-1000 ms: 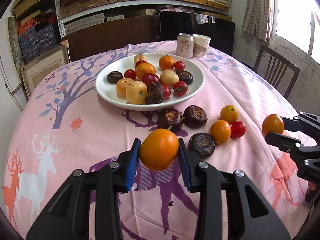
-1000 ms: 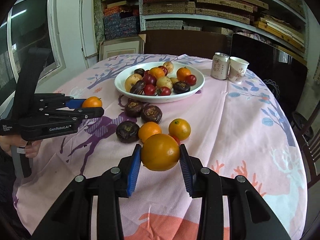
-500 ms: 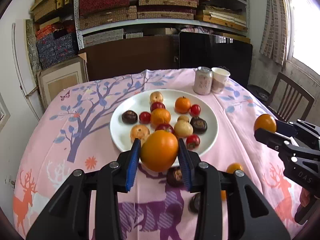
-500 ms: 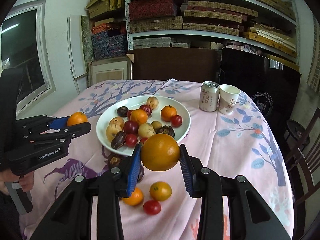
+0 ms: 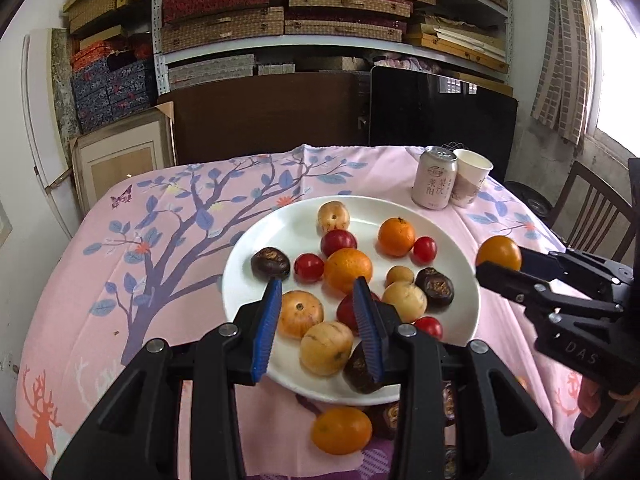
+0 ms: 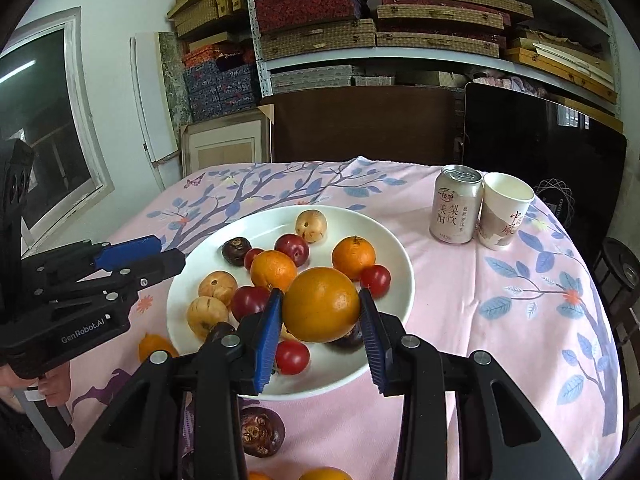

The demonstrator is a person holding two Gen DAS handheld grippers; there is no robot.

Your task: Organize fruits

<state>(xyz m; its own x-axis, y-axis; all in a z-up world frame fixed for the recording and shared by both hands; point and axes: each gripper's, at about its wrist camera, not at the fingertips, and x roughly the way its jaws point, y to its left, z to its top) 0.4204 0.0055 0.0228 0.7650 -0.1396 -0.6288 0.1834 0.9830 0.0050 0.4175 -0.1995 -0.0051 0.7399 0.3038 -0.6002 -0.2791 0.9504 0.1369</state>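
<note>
R tool (image 6: pixel 320 330) clamps an orange (image 6: pixel 321 304); L tool (image 5: pixel 316 330) empty, pads apart; dark fruit (image 5: pixel 362 368) half hidden behind finger.

Black hand-held gripper (image 6: pixel 320 334), blue ribbed pads (image 6: pixel 267 344), silver screws, perhaps "GenRobot.AI" lettering

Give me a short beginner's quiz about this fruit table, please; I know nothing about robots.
1. Pick one: which hand-held gripper grips the big orange? A left, B right, C both.
2. True or false: every fruit already lies on the white plate.
3. Fill in: right beside the drink can stands a ____.

Key
1. B. The right gripper clamps it over the plate; the left gripper is empty.
2. False. A loose orange and some dark fruits lie on the tablecloth.
3. paper cup
</note>
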